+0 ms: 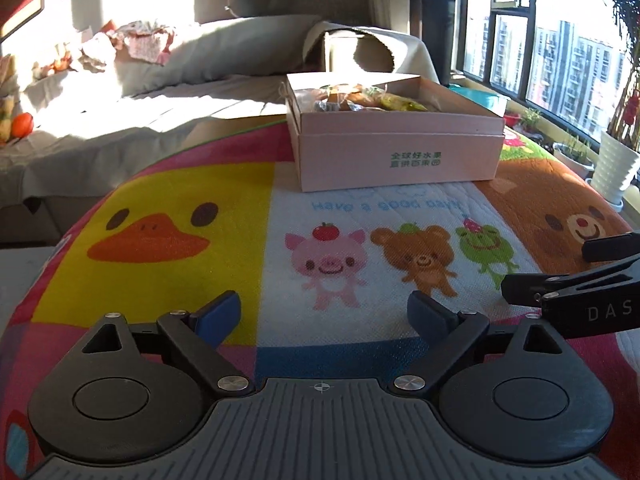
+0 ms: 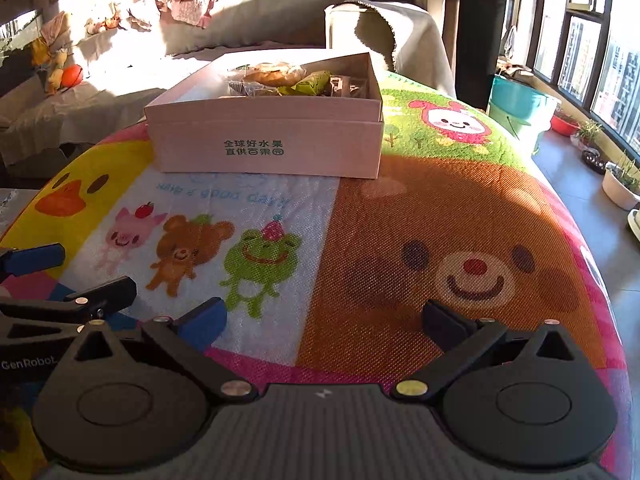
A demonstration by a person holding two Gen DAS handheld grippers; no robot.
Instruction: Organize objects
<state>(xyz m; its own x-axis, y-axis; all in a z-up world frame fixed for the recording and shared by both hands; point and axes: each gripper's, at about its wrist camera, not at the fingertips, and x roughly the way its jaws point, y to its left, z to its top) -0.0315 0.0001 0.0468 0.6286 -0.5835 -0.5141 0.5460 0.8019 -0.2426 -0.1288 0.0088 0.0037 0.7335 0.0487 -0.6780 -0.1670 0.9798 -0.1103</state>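
A pale pink cardboard box (image 1: 396,152) (image 2: 268,144) with green printed characters stands open at the far side of a cartoon-print mat (image 1: 200,240) (image 2: 460,220). Wrapped snacks (image 1: 372,100) (image 2: 288,80) fill it. My left gripper (image 1: 324,312) hangs open over the mat's near part, nothing between its blue pads. My right gripper (image 2: 324,318) is open too, well short of the box, with only mat between its fingers. Each gripper shows in the other's view: the right gripper (image 1: 592,276) at the right edge, the left gripper (image 2: 68,276) at the left edge.
A bed with grey sheets and a pillow (image 1: 224,44) lies behind the mat. An orange ball (image 1: 22,124) (image 2: 72,75) sits at the far left. Windows, a teal bin (image 2: 516,104) and potted plants (image 1: 612,164) line the right side.
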